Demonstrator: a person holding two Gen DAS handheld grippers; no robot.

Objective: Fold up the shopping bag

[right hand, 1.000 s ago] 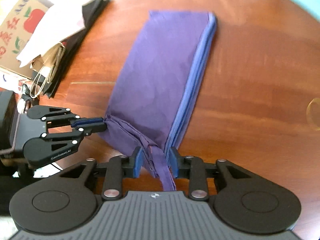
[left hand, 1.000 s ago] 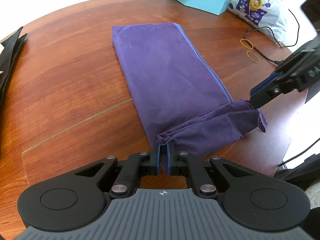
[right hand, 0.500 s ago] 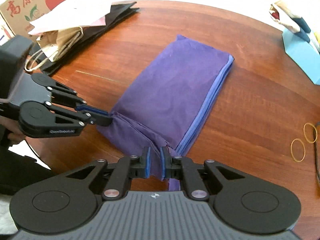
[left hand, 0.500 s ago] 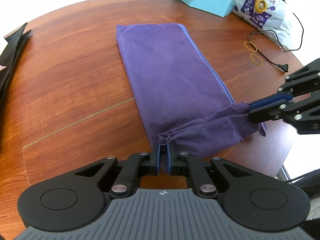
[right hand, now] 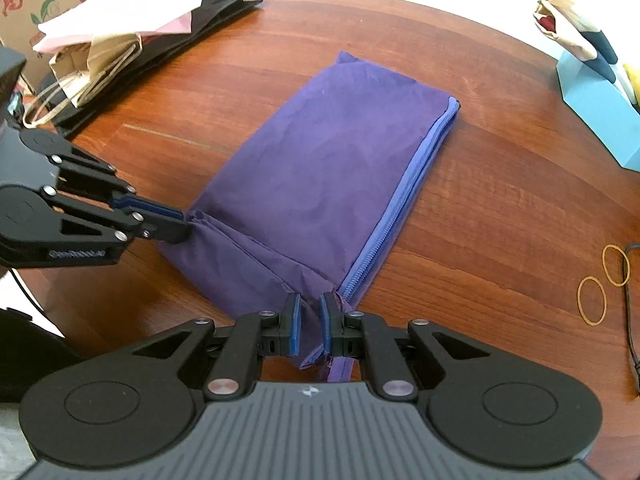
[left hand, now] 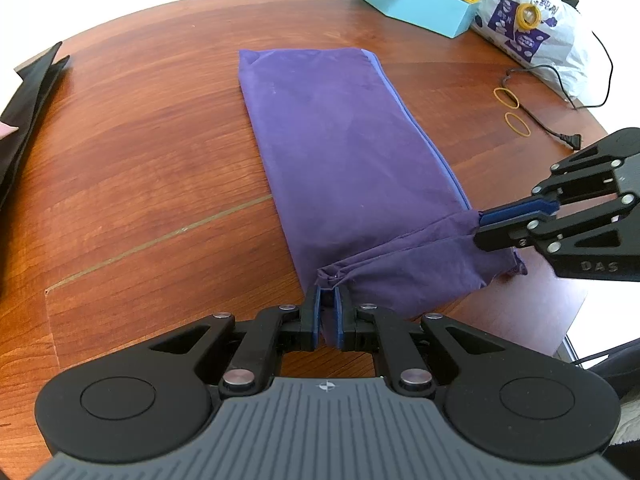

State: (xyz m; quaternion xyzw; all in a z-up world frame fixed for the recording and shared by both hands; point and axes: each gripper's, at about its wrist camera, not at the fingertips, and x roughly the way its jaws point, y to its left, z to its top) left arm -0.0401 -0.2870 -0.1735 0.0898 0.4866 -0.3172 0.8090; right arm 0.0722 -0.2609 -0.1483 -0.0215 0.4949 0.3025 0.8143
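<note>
Two grippers, each clamped on a near corner of the purple shopping bag: left gripper at 6 o'clock, right gripper at 3. Bag flat on tabletop. Step: end fold. Next: carry both corners evenly toward 12 o'clock.

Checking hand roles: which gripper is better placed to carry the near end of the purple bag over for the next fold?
Neither alone, probably. The left gripper and right gripper each pinch a near corner of the purple bag, so both should likely lift together.
</note>
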